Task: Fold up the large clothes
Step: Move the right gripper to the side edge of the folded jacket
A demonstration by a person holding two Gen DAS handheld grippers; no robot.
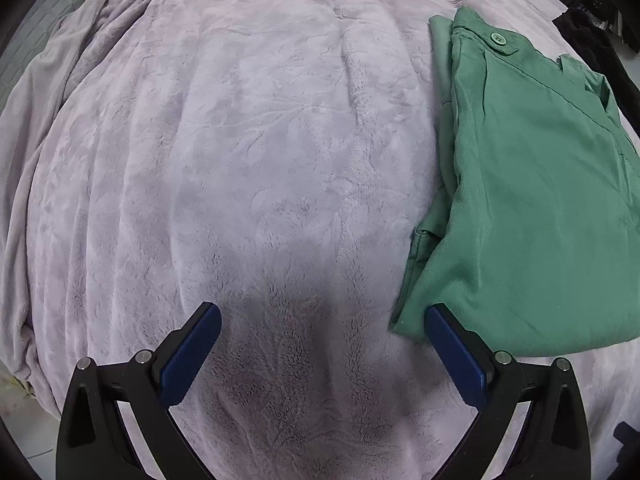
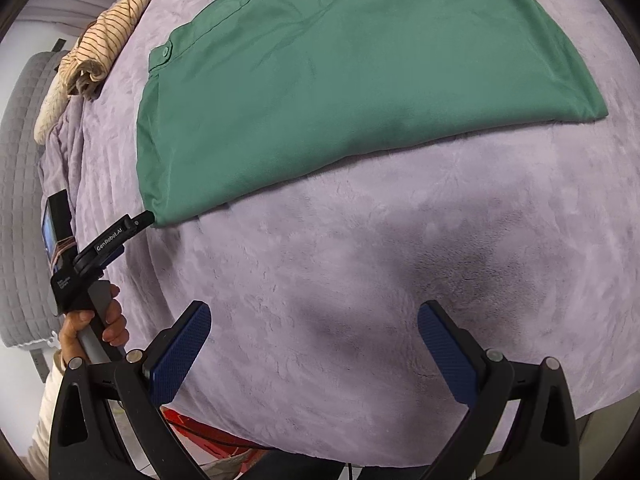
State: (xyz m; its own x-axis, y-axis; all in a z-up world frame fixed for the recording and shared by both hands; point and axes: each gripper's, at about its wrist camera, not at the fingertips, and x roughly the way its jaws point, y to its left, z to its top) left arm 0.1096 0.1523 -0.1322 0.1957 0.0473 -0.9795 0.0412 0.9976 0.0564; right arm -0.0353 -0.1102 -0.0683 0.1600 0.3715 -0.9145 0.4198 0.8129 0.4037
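While the green shirt point(image 2: 352, 80) lies folded flat on the bed point(image 2: 360, 280), I judge the fold nearly done; next comes smoothing or setting aside. Left hand-held gripper point(image 1: 322, 332) and right hand-held gripper point(image 2: 314, 330) both hang apart, empty. Count: one shirt, two grippers.

I count one folded green garment point(image 2: 360, 80) ahead of my two tongs, one lilac blanket point(image 1: 240, 160) beneath, one striped cloth point(image 2: 104, 44) far left.
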